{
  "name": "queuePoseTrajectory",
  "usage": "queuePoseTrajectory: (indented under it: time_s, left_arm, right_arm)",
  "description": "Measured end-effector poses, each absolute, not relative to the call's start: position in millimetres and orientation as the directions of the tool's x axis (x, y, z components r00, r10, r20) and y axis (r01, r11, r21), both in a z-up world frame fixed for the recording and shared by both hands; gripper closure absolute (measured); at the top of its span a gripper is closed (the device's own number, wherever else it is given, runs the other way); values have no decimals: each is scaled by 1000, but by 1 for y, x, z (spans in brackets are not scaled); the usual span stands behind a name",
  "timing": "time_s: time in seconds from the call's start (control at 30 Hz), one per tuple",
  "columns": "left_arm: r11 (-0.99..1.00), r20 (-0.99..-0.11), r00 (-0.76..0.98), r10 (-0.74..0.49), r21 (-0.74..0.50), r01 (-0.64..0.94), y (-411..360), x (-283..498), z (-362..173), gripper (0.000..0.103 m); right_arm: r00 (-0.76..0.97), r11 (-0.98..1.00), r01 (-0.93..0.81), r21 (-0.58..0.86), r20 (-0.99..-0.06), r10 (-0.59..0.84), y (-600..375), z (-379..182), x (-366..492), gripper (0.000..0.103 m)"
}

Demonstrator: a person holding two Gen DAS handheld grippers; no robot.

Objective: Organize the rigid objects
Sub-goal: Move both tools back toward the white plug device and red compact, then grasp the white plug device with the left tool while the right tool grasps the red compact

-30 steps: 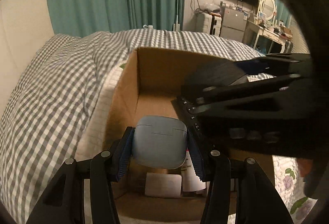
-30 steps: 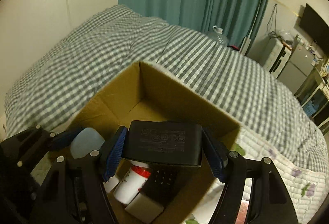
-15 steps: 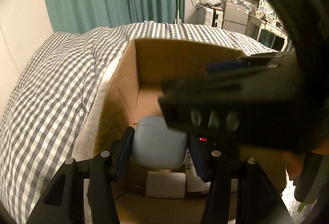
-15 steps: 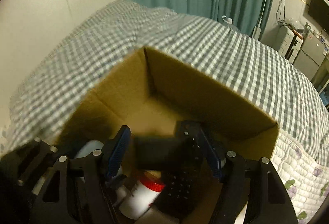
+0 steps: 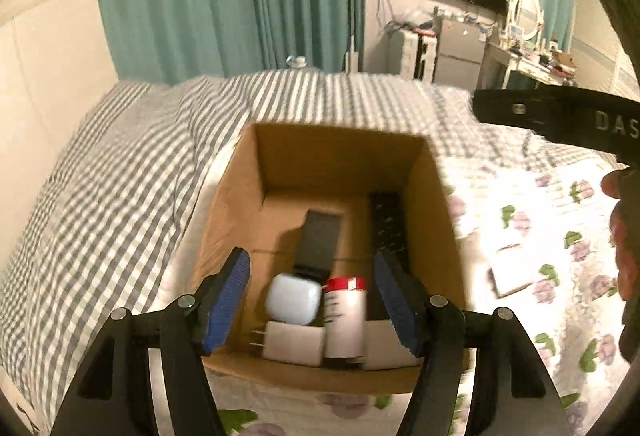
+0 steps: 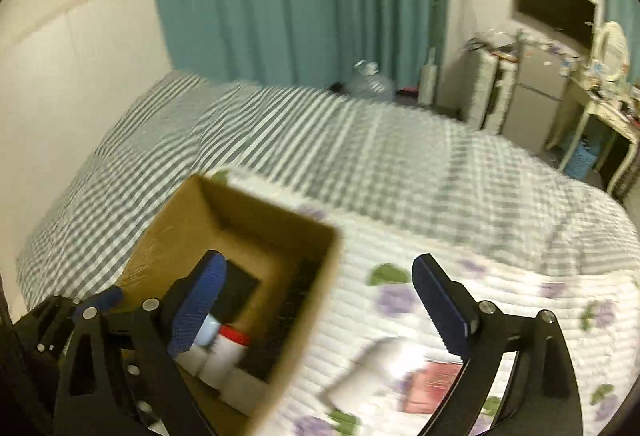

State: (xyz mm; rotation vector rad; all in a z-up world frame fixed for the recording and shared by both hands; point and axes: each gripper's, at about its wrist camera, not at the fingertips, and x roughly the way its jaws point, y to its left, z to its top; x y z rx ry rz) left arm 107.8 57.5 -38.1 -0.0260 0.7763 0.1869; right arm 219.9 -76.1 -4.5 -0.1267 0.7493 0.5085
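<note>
The cardboard box (image 5: 240, 220) is sitting on the bed, and it is already holding most of the haul: a pale blue earbud case (image 5: 294, 298) lying loose on its floor, a white bottle with a red cap (image 5: 345, 316) just beside it, a white plug adapter (image 5: 294, 346) in front of the case, a black power brick (image 5: 320, 236) lying further back, and a black remote control (image 5: 387, 224) leaning along the right wall.

The left gripper (image 5: 312, 302) is hovering over the box with its jaws standing apart; they have just been opening, and nothing is pressed between them now (the earbud case lies below them, free). The right gripper (image 6: 320, 310) is likewise spread wide, its jaws having just been opening too, and they are empty; it is pointing across the box's right wall towards the floral quilt (image 6: 520, 276).

So, as I read it, both hands are finishing a drop-off step and turning to fetch more. On the quilt to the right of the box, a blurred white object (image 6: 380, 364) and a reddish flat item (image 6: 434, 386) are still lying outside it (too smeared to name). The next move probably calls for the right gripper to come down over one of them, jaws kept wide, and square up before closing.
</note>
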Motion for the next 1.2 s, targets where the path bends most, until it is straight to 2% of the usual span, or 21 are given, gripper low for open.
queuePoseTrajectory:
  time_s: [0.2,0.37,0.63,0.8,0.9,1.07,1.2]
  left_arm:
    - [989,-665,735,135,49,-137,10,109,-15,34]
    - [992,-673,729,124,59,-114,-31,119,-16,34]
    - [994,-727,678,109,90,-63,-91,144,-60,34]
    - [991,-770,626,123,132,-33,-116,166,-106,34]
    - [983,-771,616,159,184,-22,-124,179,-132,34]
    - [966,-757,619,209,257,-12,-121,200,-159,34]
    - [959,-757,632,166,273,74,-116,205,-167,34]
  right_arm:
    - [706,907,-421,14,-623,337,-153,33,198,4]
    - [734,924,-382,-20,-614,290,-201,29,182,4]
    - [697,942,-333,39,-663,273,-257,-24,193,4]
    - [672,951,-306,56,-695,257,-273,-68,205,4]
    - [687,970,-234,65,-695,212,-281,-91,213,4]
    - [659,971,-236,47,-726,195,-280,-118,221,4]
    - [625,965,-256,57,-752,210,-278,-130,225,4]
